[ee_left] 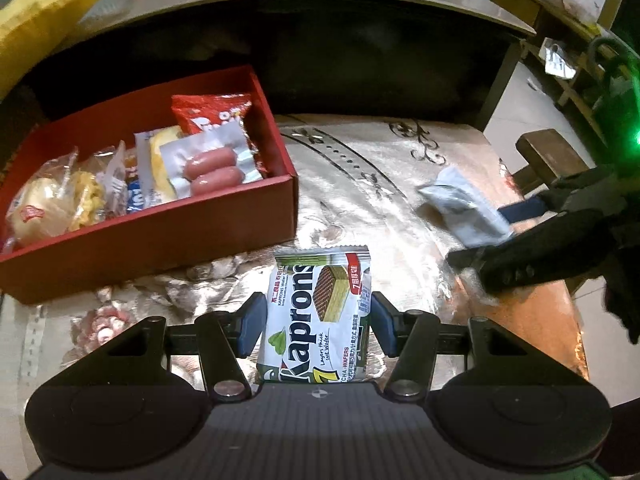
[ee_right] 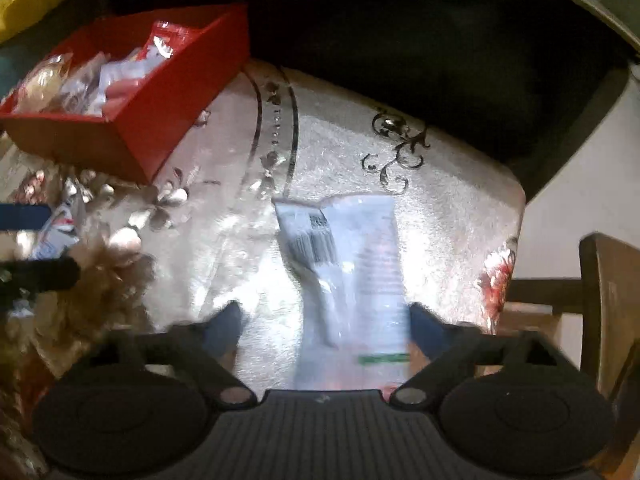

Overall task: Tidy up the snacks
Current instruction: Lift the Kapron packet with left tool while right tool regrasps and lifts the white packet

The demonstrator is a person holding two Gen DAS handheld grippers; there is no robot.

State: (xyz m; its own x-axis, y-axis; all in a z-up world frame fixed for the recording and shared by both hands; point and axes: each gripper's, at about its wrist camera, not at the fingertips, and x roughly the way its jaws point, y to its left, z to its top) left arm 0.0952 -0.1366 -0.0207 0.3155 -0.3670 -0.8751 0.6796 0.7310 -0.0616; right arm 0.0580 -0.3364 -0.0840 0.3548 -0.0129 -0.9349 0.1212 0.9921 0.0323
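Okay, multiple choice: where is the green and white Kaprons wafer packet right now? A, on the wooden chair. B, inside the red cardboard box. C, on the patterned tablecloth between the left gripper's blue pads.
C: the green and white Kaprons wafer packet lies on the patterned tablecloth between the left gripper pads, outside the red cardboard box.

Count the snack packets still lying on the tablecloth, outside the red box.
2: the Kaprons wafer packet between the left gripper's pads, and a white packet between the right gripper's fingers. Others may be hidden.
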